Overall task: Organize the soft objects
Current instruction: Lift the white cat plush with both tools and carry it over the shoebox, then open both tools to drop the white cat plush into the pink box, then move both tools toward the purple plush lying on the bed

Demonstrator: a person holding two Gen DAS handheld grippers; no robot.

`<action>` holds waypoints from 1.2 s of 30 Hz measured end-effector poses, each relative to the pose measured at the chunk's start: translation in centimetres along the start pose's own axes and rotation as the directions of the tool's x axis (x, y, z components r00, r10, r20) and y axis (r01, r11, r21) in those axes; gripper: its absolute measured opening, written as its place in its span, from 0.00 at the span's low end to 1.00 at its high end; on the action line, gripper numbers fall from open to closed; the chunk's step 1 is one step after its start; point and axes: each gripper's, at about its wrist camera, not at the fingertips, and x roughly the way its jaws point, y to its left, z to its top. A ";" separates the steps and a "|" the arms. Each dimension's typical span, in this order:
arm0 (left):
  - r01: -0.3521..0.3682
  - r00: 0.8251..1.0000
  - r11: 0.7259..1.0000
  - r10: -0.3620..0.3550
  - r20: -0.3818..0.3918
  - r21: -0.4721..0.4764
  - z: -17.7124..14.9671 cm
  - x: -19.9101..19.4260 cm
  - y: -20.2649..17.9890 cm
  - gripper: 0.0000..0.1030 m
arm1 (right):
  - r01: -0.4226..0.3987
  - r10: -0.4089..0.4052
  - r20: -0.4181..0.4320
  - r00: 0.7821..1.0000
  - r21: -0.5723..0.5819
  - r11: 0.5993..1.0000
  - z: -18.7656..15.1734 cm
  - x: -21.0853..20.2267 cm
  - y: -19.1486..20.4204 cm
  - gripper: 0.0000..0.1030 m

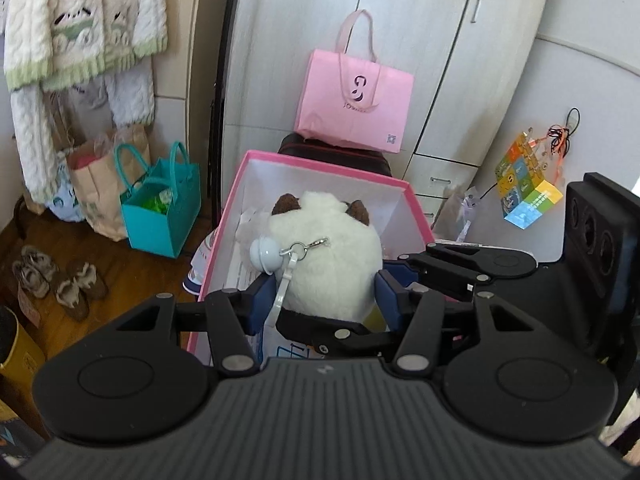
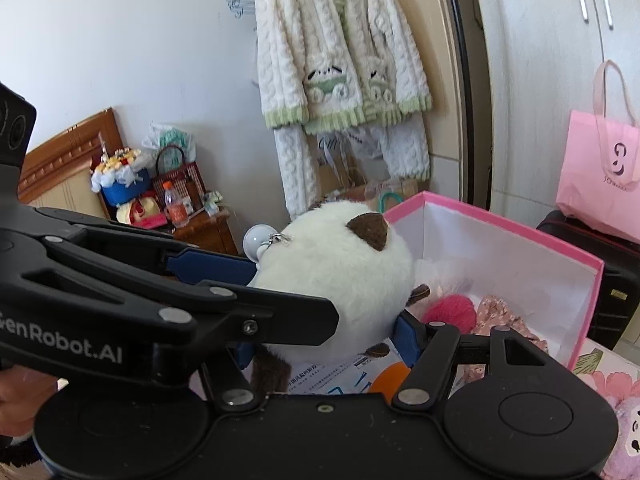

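A white plush cat with brown ears point(image 1: 332, 256) point(image 2: 340, 272) hangs over the open pink box point(image 1: 320, 162) point(image 2: 508, 228). A pale blue bell point(image 1: 263, 253) on a key ring hangs from it. My left gripper point(image 1: 326, 290) is shut on the plush, its blue pads point(image 1: 262, 294) pressing both sides. My right gripper point(image 2: 324, 340) is also shut on the plush from the other side, crossing the left one. In the box lie a pink pompom point(image 2: 450, 312), a floral fabric piece point(image 2: 504, 316) and printed paper point(image 2: 340, 380).
A pink tote bag point(image 1: 354, 100) sits on a dark suitcase point(image 1: 336, 156) behind the box, before white wardrobe doors point(image 1: 420, 40). A teal bag point(image 1: 160, 204), paper bags and shoes point(image 1: 56, 280) stand on the floor at left. A knit cardigan point(image 2: 340, 52) hangs on the wall.
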 end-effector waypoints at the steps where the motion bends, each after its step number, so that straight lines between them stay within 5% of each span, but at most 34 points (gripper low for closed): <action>1: 0.001 1.000 1.000 -0.001 -0.005 -0.012 -0.1 0.1 0.2 0.52 | -0.005 0.005 -0.014 1.000 0.003 1.000 0.0 0.3 -0.1 0.70; 4: -0.003 1.000 1.000 0.003 -0.015 -0.026 -0.3 0.3 0.7 0.54 | -0.035 0.036 -0.039 0.999 0.025 0.999 0.0 0.9 -0.6 0.72; 7: -0.037 0.999 0.998 0.038 0.018 -0.052 -0.4 -0.1 1.1 0.67 | -0.065 0.068 -0.050 0.996 0.046 0.997 -0.4 0.9 -1.1 0.74; 17: -0.047 0.996 0.999 0.046 0.082 0.004 -0.4 -4.1 -0.6 0.72 | -0.017 0.017 -0.002 1.000 0.034 0.999 -1.8 -5.0 -2.1 0.74; 28: 0.069 0.996 0.990 -0.075 0.044 0.124 -1.6 -8.7 -6.0 0.74 | 0.162 -0.163 0.042 0.986 0.029 0.986 -4.1 -16.4 -3.8 0.74; 36: 0.158 0.986 0.965 -0.165 0.019 0.212 -2.4 -10.1 -10.9 0.80 | 0.255 -0.256 0.068 0.964 0.013 0.967 -6.4 -22.6 -4.0 0.84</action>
